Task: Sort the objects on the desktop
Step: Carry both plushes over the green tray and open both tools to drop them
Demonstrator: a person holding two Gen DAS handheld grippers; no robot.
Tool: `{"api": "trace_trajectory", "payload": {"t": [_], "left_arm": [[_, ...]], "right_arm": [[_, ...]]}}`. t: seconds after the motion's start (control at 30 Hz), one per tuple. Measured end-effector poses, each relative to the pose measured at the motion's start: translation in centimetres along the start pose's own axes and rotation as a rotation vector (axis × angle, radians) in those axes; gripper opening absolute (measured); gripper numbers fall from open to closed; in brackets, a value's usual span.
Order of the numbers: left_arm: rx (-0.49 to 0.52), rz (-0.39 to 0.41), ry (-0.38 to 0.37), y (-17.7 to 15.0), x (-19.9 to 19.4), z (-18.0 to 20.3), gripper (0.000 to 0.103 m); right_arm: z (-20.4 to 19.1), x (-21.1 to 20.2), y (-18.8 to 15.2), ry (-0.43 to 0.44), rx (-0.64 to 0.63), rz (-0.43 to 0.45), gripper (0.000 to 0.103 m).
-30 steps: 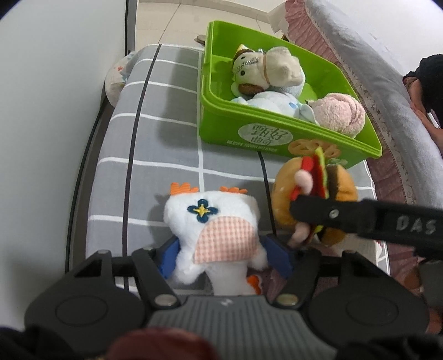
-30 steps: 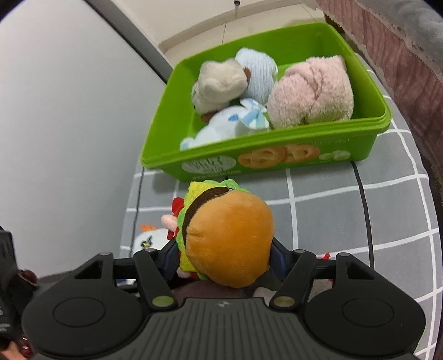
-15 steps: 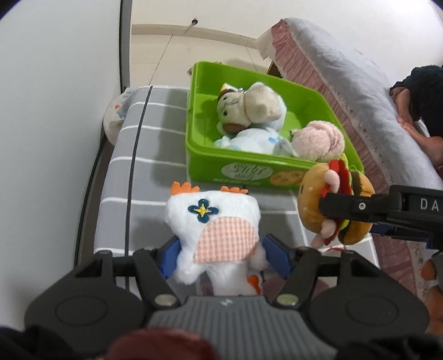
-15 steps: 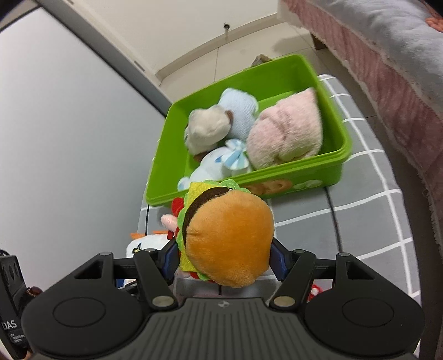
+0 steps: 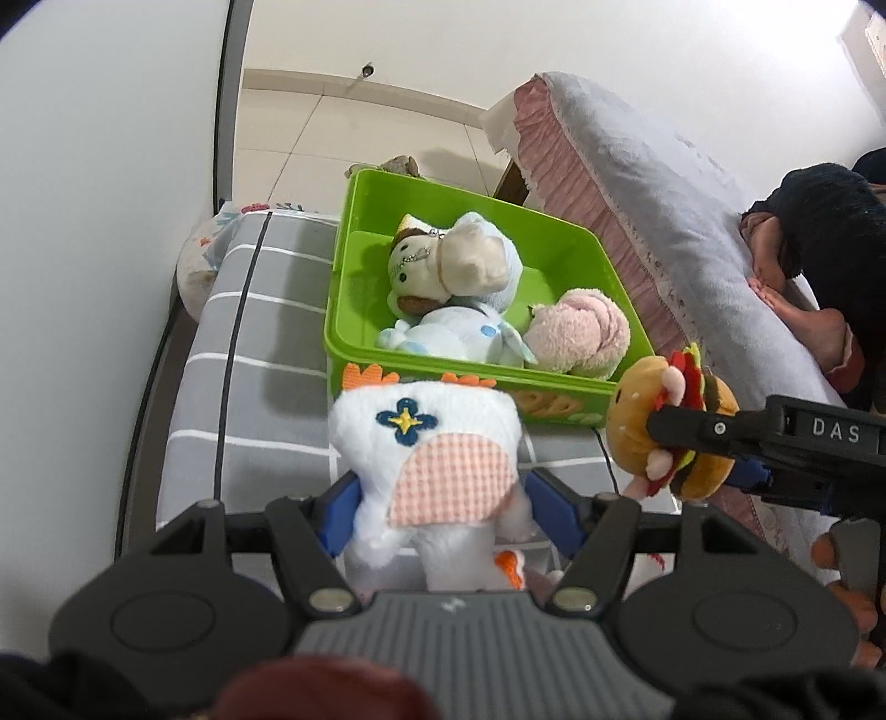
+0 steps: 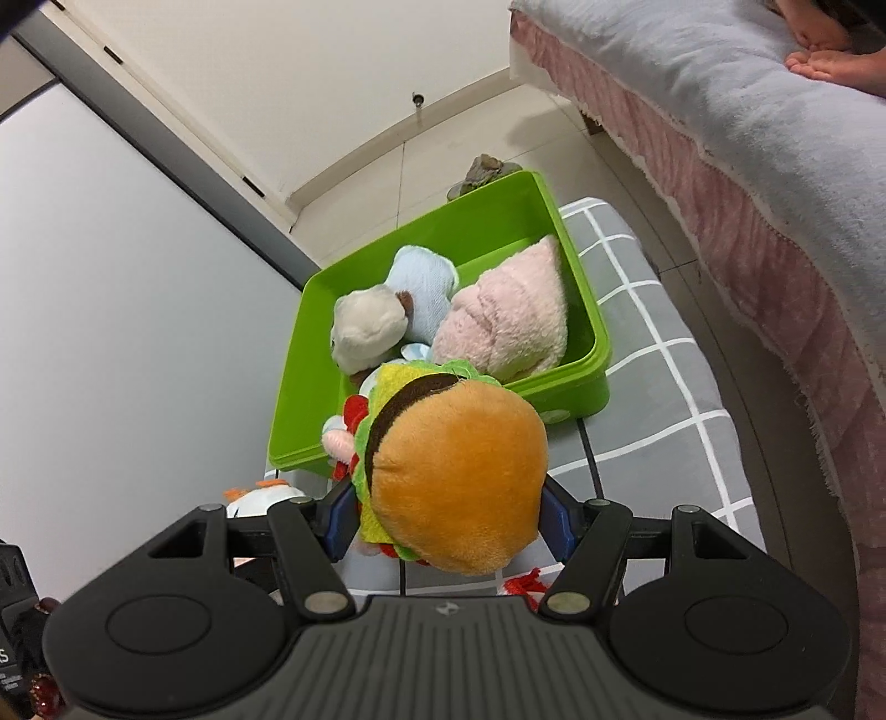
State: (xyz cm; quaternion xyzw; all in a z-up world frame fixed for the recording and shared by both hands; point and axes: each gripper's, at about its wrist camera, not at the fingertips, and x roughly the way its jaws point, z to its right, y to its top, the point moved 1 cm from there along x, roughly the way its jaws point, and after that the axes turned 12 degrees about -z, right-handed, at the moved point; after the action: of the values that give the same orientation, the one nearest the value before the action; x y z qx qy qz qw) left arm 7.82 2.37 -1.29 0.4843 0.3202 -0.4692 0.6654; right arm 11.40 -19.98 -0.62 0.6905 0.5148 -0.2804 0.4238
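Observation:
My left gripper (image 5: 443,507) is shut on a white plush chicken (image 5: 432,459) with an orange comb and a pink checked patch, held in the air over the grey checked cushion (image 5: 260,376). My right gripper (image 6: 446,523) is shut on a plush hamburger (image 6: 454,471), which the left wrist view shows at the right as the hamburger (image 5: 670,426) clamped between black fingers (image 5: 698,429). Just beyond both toys stands a green plastic bin (image 5: 343,277), bin (image 6: 595,354), holding a beige plush, a pale blue plush and a pink plush.
A white wall panel with a dark frame (image 5: 227,111) runs along the left. A bed with a grey blanket and pink frill (image 5: 637,194) lies to the right, with a person's feet (image 6: 819,50) on it. Tiled floor shows behind the bin.
Both grippers have risen with their toys, and the bin now sits lower and smaller in both views. The hamburger has moved closer to the bin's near right corner.

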Motion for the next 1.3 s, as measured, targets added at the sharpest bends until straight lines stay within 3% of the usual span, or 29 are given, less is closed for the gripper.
{"api": "trace_trajectory", "payload": {"t": [0.87, 1.3], "left_arm": [[-0.045, 0.08, -0.027, 1.0, -2.2, -0.7, 0.064], [-0.003, 0.135, 0.01, 5.8, -2.8, -0.9, 0.064]], "right_arm": [[0.8, -1.6, 0.6, 0.037, 0.032, 0.03, 0.065], [1.1, -1.0, 5.2, 0.083, 0.076, 0.048, 0.065]]}}
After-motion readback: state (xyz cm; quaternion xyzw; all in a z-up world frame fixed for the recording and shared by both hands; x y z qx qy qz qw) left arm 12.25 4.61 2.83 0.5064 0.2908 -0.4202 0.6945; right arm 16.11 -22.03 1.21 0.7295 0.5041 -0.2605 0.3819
